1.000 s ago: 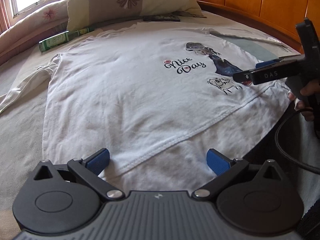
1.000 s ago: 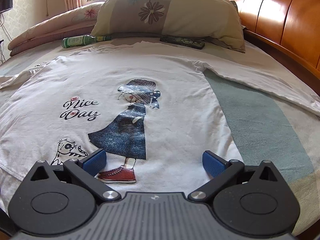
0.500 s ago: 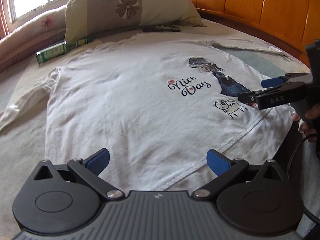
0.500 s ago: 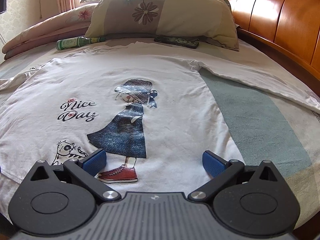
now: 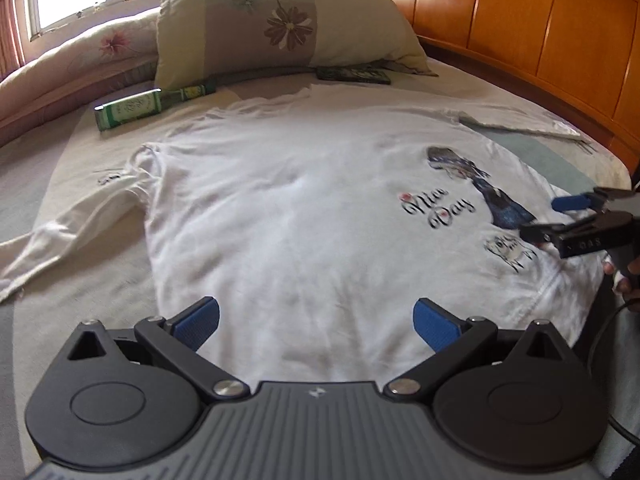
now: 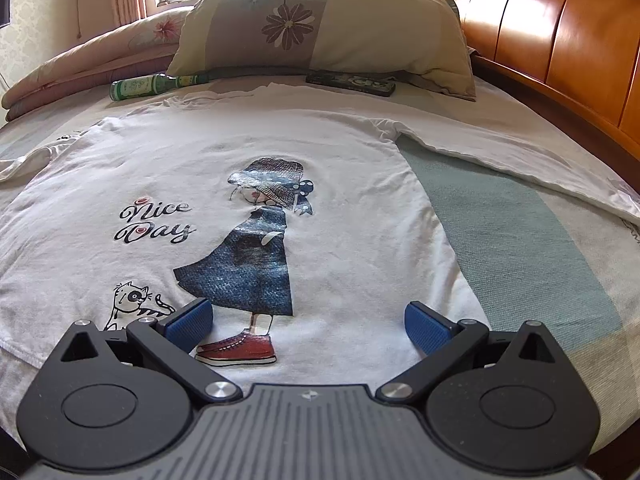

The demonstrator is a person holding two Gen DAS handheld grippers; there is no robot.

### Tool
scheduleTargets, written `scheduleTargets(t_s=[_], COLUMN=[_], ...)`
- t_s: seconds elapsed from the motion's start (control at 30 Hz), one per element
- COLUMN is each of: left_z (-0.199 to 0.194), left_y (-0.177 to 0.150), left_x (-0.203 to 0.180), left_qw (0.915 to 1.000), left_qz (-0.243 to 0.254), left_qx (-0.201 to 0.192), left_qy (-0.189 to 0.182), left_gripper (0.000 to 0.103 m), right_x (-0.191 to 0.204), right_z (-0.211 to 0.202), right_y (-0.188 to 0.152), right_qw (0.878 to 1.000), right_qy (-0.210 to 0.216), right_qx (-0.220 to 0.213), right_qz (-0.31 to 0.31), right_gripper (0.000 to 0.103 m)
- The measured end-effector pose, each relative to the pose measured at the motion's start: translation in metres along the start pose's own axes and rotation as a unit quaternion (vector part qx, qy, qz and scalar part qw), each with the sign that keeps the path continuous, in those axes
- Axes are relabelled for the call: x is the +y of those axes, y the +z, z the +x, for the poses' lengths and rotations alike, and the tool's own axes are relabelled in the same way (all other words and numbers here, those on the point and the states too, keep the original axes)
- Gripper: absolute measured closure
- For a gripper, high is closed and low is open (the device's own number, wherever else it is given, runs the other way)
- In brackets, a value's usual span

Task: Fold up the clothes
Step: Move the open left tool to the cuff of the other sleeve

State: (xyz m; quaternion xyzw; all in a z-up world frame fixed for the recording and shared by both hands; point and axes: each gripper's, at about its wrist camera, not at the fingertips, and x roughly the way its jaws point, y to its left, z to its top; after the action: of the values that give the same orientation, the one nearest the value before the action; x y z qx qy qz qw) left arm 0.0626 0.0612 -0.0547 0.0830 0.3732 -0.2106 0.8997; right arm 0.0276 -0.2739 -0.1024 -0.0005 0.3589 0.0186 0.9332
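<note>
The white long-sleeved shirt (image 6: 344, 184) lies spread flat, print side up, across the bed (image 6: 520, 240), its hem along the near edge and its collar toward the pillow (image 6: 320, 24) at the far end. Over the last second the hem has slipped out of the left wrist view: a second ago it ran in plain sight just ahead of the left gripper (image 5: 316, 318), and now that gripper sits further in over the body of the shirt, with more of the shirt's left sleeve (image 5: 76, 232) showing beside it. The right view has hardly shifted. This reads as both tools settling in over the garment before a first grab; no fold has been started.

Both grippers are spread wide and hold nothing. The right gripper (image 6: 308, 320) hovers over the printed girl's red shoes near the hem.

The left view alone shows the left sleeve trailing crumpled toward the bed's left edge, and shows the right gripper (image 5: 568, 216) from the side, with fingers of the hand (image 5: 624, 276) gripping it. The right view alone shows the other sleeve (image 6: 520, 164) stretched straight toward the wooden headboard (image 6: 560, 40) along the bed's right side. A green bottle (image 6: 152, 84) and a dark flat object (image 6: 352, 80) lie at the pillow's foot, just beyond the collar.
</note>
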Motion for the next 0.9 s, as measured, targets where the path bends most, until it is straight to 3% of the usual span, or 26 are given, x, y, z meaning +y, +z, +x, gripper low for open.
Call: scheduleTargets(t_s=[0.2,0.3,0.43,0.57,0.7,0.9], left_z=[0.010,-0.001,-0.020,-0.032,-0.037,-0.033], left_y=[0.027,0.039,0.037,0.012,-0.022,-0.079], left_x=[0.065,0.101,0.148,0.189,0.224,0.272], left_qw=[0.9993,0.9986,0.9962,0.9940,0.9908,0.9737], left_qz=[-0.017,-0.027,-0.033,-0.058,-0.105,-0.223], left_qx=[-0.013,-0.025,-0.030,-0.016,0.000,0.003], left_qy=[0.031,0.037,0.074,0.092,0.085,0.048], left_gripper=[0.001,0.001,0.001,0.001,0.001,0.001], right_x=[0.004,0.006,0.012,0.031,0.061,0.105], right_z=[0.001,0.006,0.011,0.009,0.010,0.018], right_y=[0.009,0.020,0.030,0.043,0.060,0.070], right_qw=[0.999,0.998,0.995,0.996,0.998,0.997], right_qy=[-0.015,-0.025,-0.040,-0.031,-0.007,0.039], right_qx=[0.030,0.060,0.084,0.076,0.067,0.071], right_qz=[0.011,0.022,0.045,0.046,0.020,-0.019], right_gripper=[0.000,0.000,0.000,0.000,0.000,0.000])
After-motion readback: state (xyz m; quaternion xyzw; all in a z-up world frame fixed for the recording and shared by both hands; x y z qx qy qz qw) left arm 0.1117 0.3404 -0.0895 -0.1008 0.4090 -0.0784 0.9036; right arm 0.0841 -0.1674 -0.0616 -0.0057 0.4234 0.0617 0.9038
